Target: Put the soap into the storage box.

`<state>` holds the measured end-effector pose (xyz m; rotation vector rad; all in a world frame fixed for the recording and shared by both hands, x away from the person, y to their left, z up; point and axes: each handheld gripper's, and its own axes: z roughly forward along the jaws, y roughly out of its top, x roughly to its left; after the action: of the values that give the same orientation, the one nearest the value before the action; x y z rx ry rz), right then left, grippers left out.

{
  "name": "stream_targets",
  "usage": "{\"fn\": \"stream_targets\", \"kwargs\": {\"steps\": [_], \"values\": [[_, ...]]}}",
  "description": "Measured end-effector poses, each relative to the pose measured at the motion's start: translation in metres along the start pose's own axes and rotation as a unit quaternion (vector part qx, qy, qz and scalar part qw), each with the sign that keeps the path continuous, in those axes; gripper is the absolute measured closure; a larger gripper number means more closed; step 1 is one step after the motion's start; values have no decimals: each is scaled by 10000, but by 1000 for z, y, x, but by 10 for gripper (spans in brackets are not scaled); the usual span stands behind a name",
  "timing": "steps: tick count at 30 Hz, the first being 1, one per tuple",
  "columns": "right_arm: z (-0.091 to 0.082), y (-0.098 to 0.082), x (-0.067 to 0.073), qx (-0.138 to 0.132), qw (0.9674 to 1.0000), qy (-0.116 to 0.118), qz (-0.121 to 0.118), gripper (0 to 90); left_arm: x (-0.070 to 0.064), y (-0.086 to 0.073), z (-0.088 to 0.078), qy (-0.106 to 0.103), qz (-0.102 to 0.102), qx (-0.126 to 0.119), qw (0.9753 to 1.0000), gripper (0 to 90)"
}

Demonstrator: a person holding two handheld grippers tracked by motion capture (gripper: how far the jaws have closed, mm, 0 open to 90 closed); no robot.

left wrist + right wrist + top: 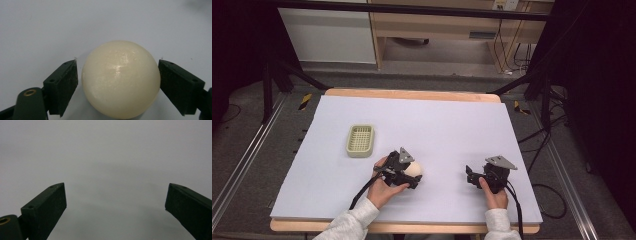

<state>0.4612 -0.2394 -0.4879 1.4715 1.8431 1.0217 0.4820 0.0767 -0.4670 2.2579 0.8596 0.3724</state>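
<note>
From the high view I've got a pale lavender sheet covering a wooden table, matte and smooth, nothing cluttering the middle. The cream ball sits near the front edge, a bit left of centre, right at the tip of my left gripper. A little rectangular basket, pale green plastic with a grid bottom and rounded corners, sits at about 10 o'clock from the ball, well apart from it, and the path between them is bare sheet.

In the left gripper view the ball is glossy, waxy-looking, slightly flattened rather than perfectly round, with a soft highlight near the top. It rests on the sheet between the two black pads. I see a thin gap on the left side, and the right pad is at the ball's edge, too close to call. So that claw reads as released around the ball, not clenched on it.

My right gripper sits at 3 o'clock from the ball, well apart. In the right gripper view its jaws stand wide, released, with bare sheet between them.
</note>
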Motion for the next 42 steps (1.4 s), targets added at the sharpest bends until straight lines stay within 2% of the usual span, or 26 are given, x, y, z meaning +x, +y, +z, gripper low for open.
{"fn": "stream_targets", "kwargs": {"steps": [17,42], "values": [[0,0,0,1,10000,10,1,40,-3,-1,4,46,87,120,9999,234],[0,0,0,-2,10000,6,0,40,-2,-2,6,18,71,134,9999,239]]}}
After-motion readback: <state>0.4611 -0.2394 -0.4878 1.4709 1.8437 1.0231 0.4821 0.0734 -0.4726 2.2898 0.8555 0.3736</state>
